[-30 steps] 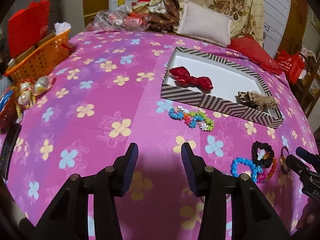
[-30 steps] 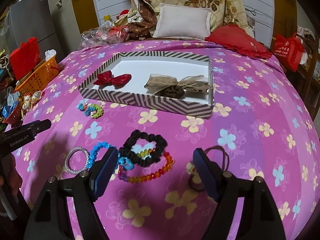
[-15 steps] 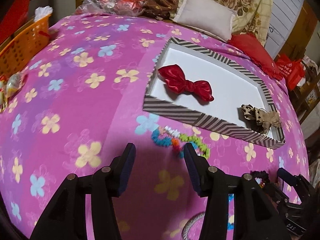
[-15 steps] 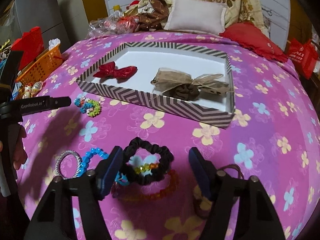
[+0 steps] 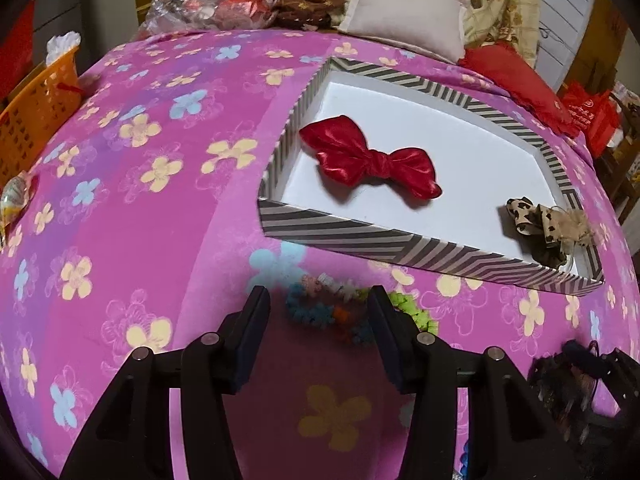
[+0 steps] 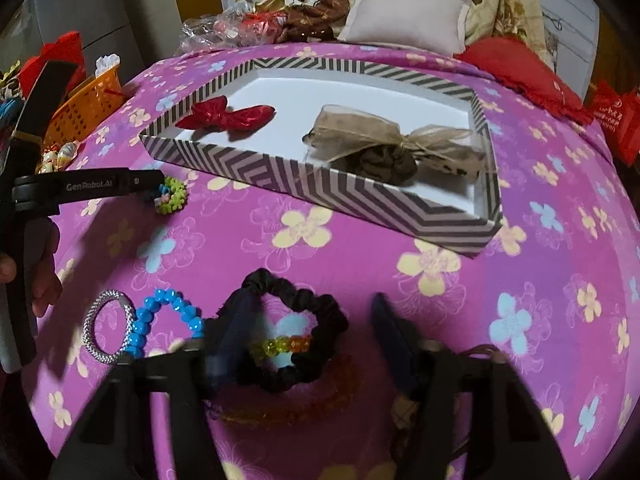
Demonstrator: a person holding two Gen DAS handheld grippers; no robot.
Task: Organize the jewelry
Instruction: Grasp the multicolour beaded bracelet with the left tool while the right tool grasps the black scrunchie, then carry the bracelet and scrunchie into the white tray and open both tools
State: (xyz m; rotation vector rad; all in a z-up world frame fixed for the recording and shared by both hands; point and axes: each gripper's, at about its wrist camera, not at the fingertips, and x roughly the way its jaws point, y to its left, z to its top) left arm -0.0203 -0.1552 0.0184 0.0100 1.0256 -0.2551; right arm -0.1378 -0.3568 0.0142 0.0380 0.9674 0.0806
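A striped tray (image 5: 360,236) (image 6: 360,200) lies on the pink floral cloth and holds a red bow (image 5: 368,160) (image 6: 228,116) and a beige leopard bow (image 5: 548,228) (image 6: 384,148). My left gripper (image 5: 318,320) is open, its fingers straddling a multicoloured bead bracelet (image 5: 320,312) (image 6: 172,196) just in front of the tray. My right gripper (image 6: 308,332) is open and empty, low over a black scrunchie (image 6: 320,312) with a rainbow bead bracelet (image 6: 284,346). A blue bead bracelet (image 6: 168,316) and a silver ring bracelet (image 6: 100,328) lie to its left.
An orange basket (image 5: 36,112) (image 6: 88,104) stands at the cloth's left edge. Pillows (image 5: 404,16) and bagged clutter (image 5: 208,8) sit behind the tray. A brown hair tie (image 6: 484,350) lies by the right gripper's right finger.
My left gripper moved forward and down until its fingers straddle the multicoloured bracelet. My right gripper moved forward and lower over the black scrunchie. Both stayed open.
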